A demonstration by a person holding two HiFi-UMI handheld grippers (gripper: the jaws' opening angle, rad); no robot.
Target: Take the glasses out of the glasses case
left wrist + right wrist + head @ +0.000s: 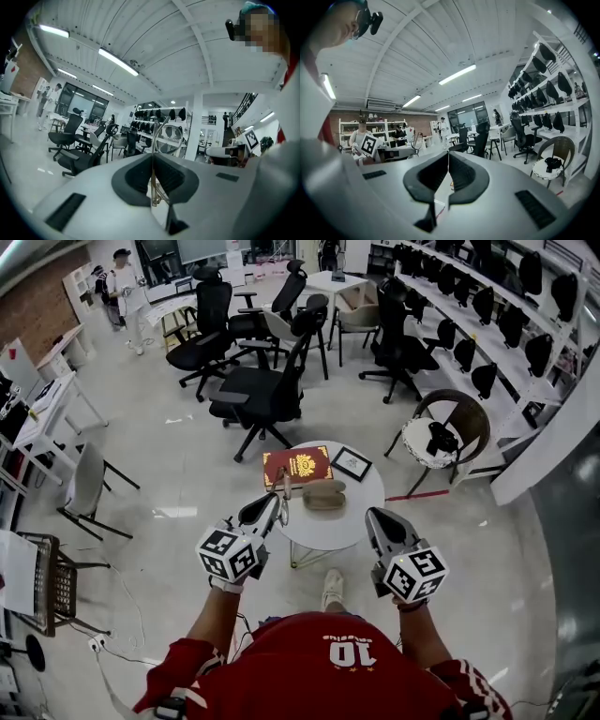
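Gold wire glasses [169, 138] are pinched by one temple in the left gripper [153, 157], whose jaws are clamped tight on the thin arm, with a lens ring standing above the jaw tips. In the head view that gripper [278, 502] is raised over the near left edge of the round white table [361, 521], and the glasses rise from its tip, clear of the tan case [323, 494]. The case lies near the table's middle, just beside a red book [298, 466] and a small framed picture [351, 463]; whether its lid is open is too small to tell. The right gripper [448, 157] has its jaws pressed together on nothing and hangs off the table's near right edge. Judging from this, the removal itself looks done: the glasses are out of the case. What may remain is setting them down.
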